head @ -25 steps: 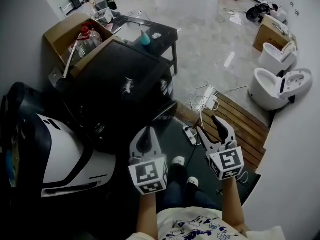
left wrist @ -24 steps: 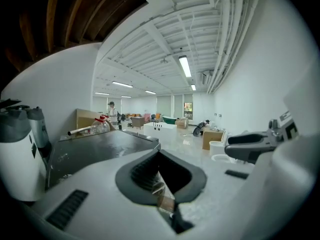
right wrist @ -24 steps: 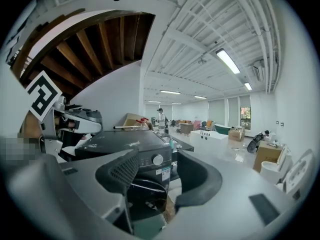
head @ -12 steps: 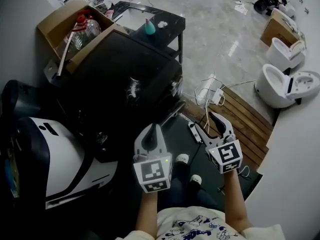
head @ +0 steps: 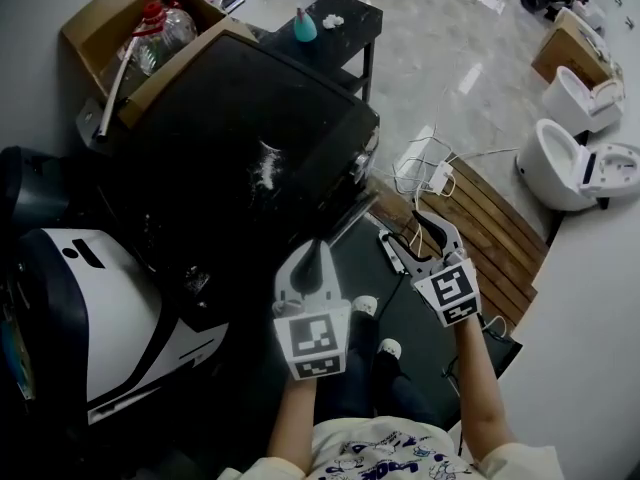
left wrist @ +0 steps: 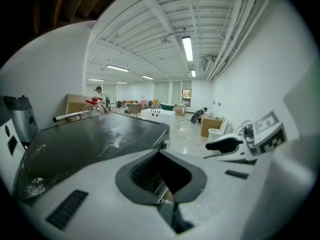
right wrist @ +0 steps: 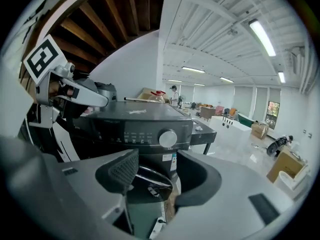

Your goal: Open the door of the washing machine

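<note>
**Door shut, both tools short of it**

Pale glossy floor (head: 440, 58) runs off behind the washing machine (head: 250, 128), a dark front-loader. The person stands right at its front.

The door (right wrist: 150, 181) is a dark, shiny round low on that front. It looks closed, as far as I can judge. No view shows a handle or latch.

The right tool (right wrist: 156, 170) is held before the machine's front. Its jaws are apart and empty, and the door shows between them, untouched. The left tool (head: 314, 248) is up near the machine's top front edge, jaws together on nothing.

Risks, my reading:
- With no handle located, the jaws may land on the smooth rim and slip off.
- The shoes (head: 362, 316) are planted just in front of the machine, so the door could swing into the person's legs.
- A power strip (head: 432, 180) with loose cables lies to the right of the machine's front. A step back could snag it.
</note>
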